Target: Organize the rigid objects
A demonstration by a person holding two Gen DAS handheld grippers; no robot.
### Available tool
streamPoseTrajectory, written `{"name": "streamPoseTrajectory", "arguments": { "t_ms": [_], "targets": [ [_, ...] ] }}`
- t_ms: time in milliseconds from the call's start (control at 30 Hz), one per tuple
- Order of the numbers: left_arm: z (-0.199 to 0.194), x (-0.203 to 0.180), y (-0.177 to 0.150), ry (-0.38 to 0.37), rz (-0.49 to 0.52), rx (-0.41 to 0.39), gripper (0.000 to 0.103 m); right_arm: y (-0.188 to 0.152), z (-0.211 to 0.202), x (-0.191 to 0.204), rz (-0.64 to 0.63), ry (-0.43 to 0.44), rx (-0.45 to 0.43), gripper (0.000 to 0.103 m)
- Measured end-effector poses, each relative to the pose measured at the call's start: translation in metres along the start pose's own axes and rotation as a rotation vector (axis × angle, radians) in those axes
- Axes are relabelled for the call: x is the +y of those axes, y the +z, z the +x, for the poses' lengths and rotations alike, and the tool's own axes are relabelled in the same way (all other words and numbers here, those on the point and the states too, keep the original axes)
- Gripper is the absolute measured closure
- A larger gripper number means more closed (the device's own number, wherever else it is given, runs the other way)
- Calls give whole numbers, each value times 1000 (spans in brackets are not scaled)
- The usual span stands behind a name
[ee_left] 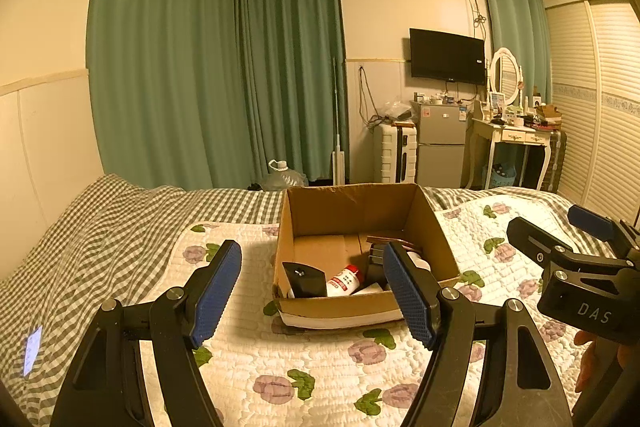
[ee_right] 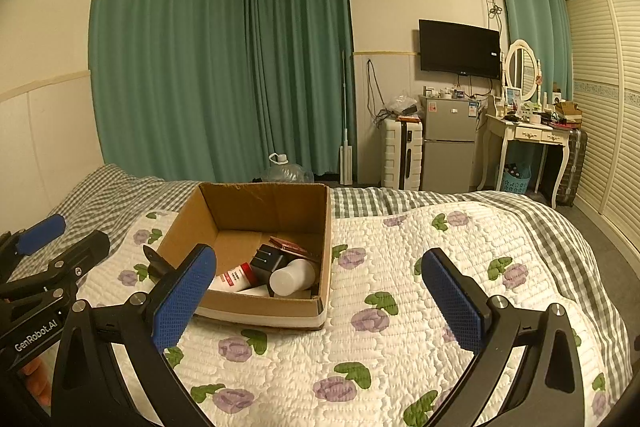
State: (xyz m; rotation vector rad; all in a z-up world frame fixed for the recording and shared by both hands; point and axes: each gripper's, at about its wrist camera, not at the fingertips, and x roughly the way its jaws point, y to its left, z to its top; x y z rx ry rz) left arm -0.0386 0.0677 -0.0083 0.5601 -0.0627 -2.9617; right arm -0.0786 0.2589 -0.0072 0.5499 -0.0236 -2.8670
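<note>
An open cardboard box point(ee_left: 434, 239) point(ee_right: 188, 227) sits on the floral quilt. In it lie a white bottle with a red cap point(ee_left: 345, 279) point(ee_right: 236, 277), a black block point(ee_left: 305, 279) point(ee_right: 267, 261), a white cylinder point(ee_right: 292, 277) and a brown flat item point(ee_right: 288, 246). My left gripper point(ee_left: 316, 293) is open and empty, hovering just before the box's near wall. My right gripper point(ee_right: 320, 301) is open and empty, to the right of the box; it shows in the left wrist view point(ee_left: 560, 231) too.
The floral quilt point(ee_right: 400, 267) lies on a checked bedsheet point(ee_left: 100, 227). A lit phone point(ee_left: 32, 349) lies on the sheet at the left. Beyond the bed stand a water jug point(ee_left: 282, 177), a suitcase point(ee_right: 402, 155), a small fridge point(ee_right: 448, 143) and a dressing table point(ee_right: 528, 135).
</note>
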Motion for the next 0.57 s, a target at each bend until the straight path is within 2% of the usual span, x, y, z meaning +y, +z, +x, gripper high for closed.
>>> {"name": "streamPoseTrajectory", "arguments": {
  "t_ms": [567],
  "targets": [
    [-2, -1, -1, 6, 8, -6, 27, -5, 2, 0, 12, -10, 8, 0]
  ]
}}
